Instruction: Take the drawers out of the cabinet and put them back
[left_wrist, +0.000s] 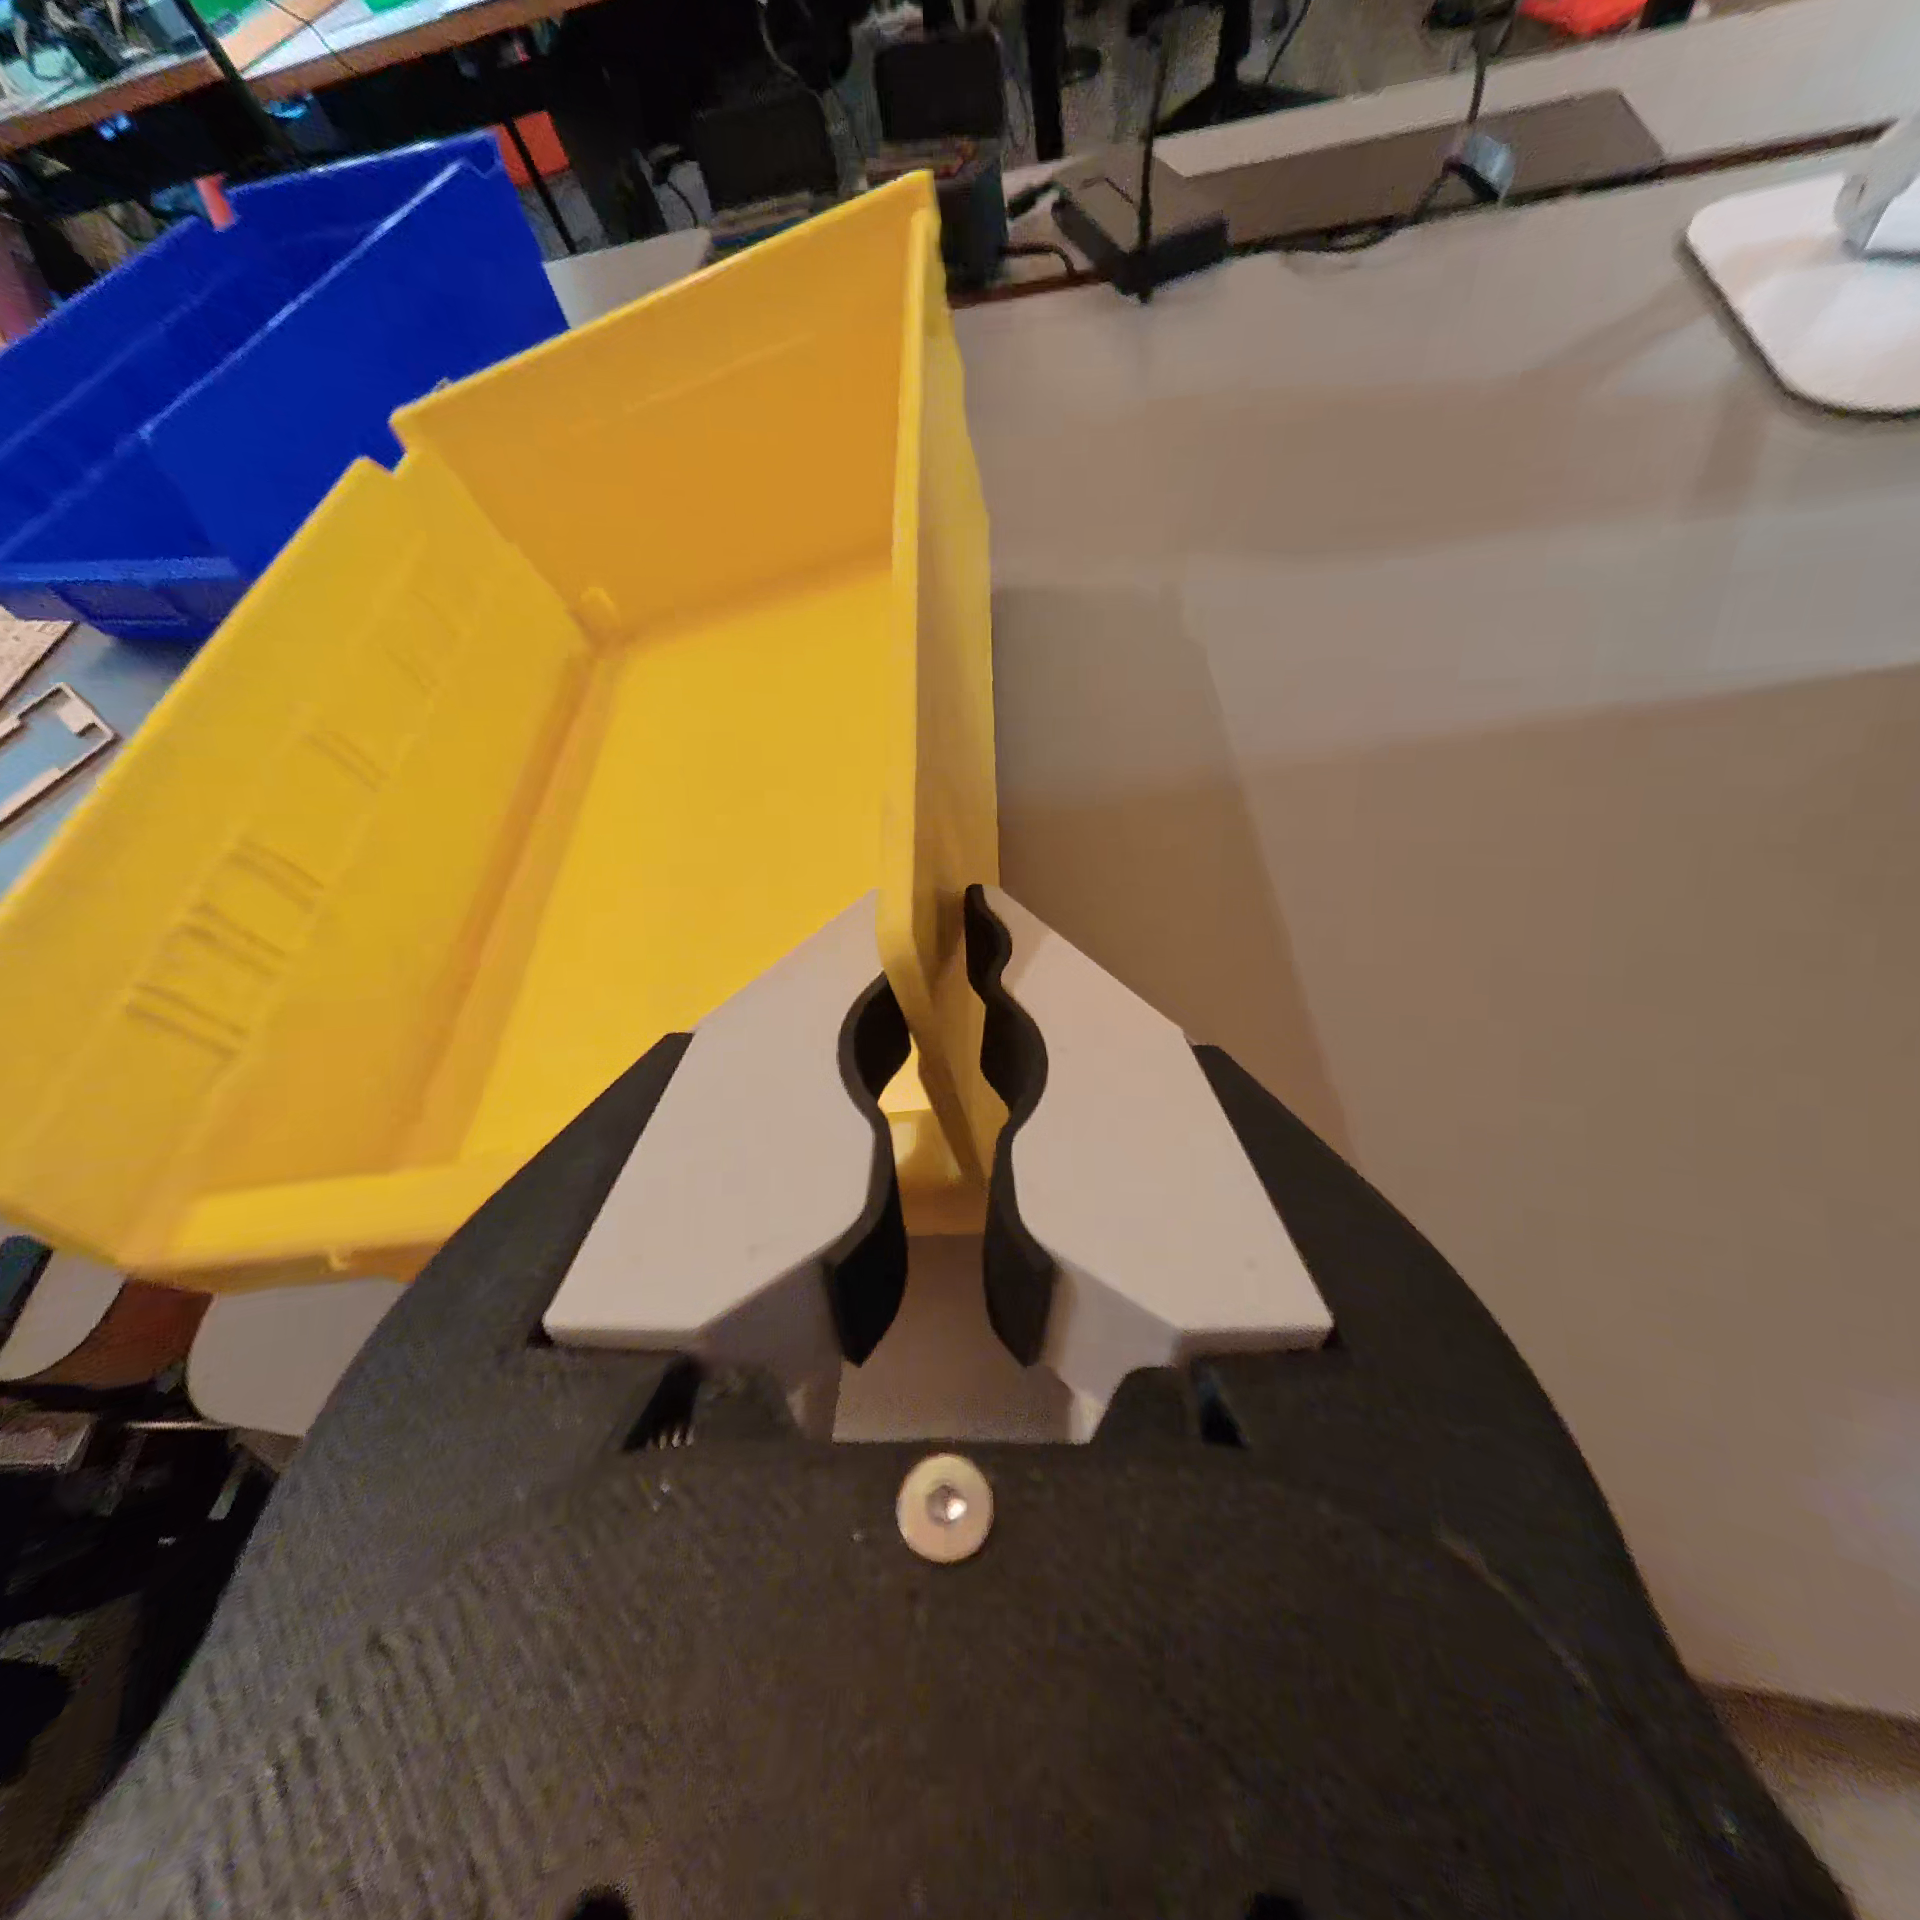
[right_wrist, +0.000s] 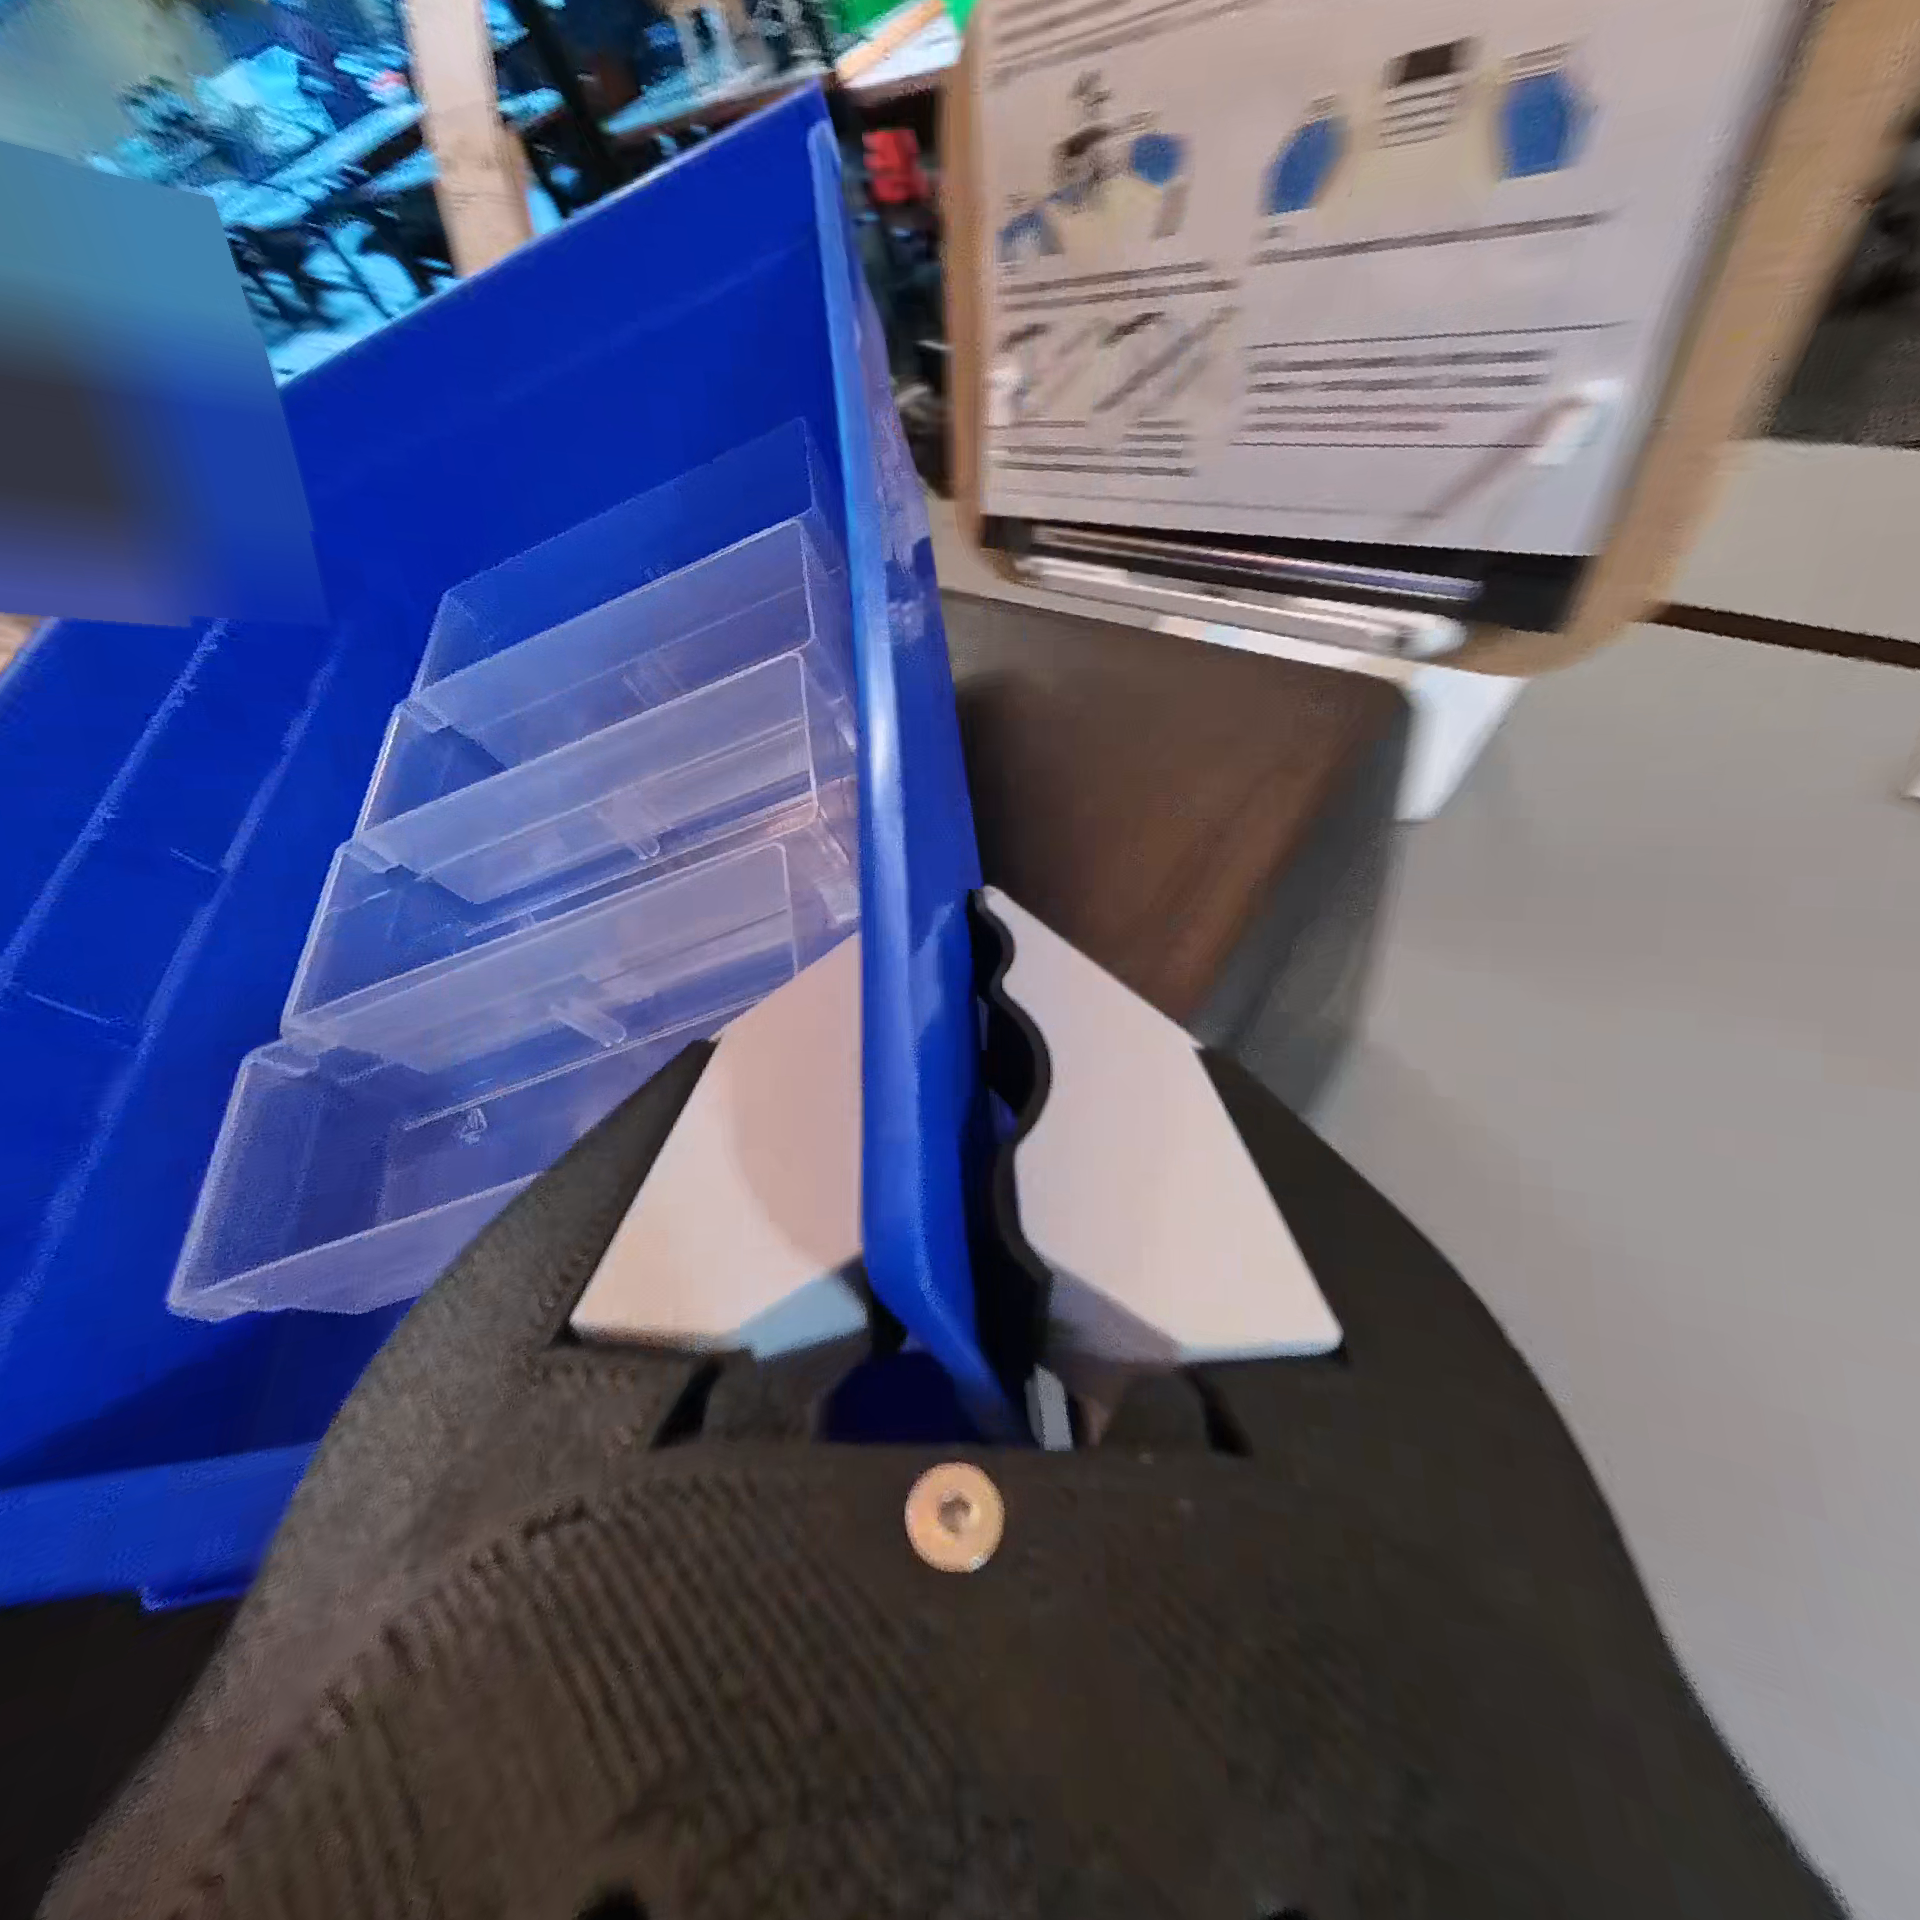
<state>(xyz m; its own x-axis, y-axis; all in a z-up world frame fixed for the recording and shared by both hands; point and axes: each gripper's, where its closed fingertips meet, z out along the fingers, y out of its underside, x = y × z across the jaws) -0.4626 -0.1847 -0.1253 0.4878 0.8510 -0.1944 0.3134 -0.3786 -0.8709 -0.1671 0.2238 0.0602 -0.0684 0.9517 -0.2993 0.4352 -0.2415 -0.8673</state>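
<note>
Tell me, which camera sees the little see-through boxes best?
The right wrist view. There the clear boxes lie in a row inside the blue drawer, whose side wall the right gripper pinches. The left wrist view shows none of them: only a blue drawer's outside, far off, behind the yellow drawer that the left gripper holds.

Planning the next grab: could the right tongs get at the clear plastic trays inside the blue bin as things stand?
Probably not yet: the right tongs are shut on the blue plastic bin's side wall. The clear plastic trays lie uncovered just inside it, so releasing should free the way.
</note>
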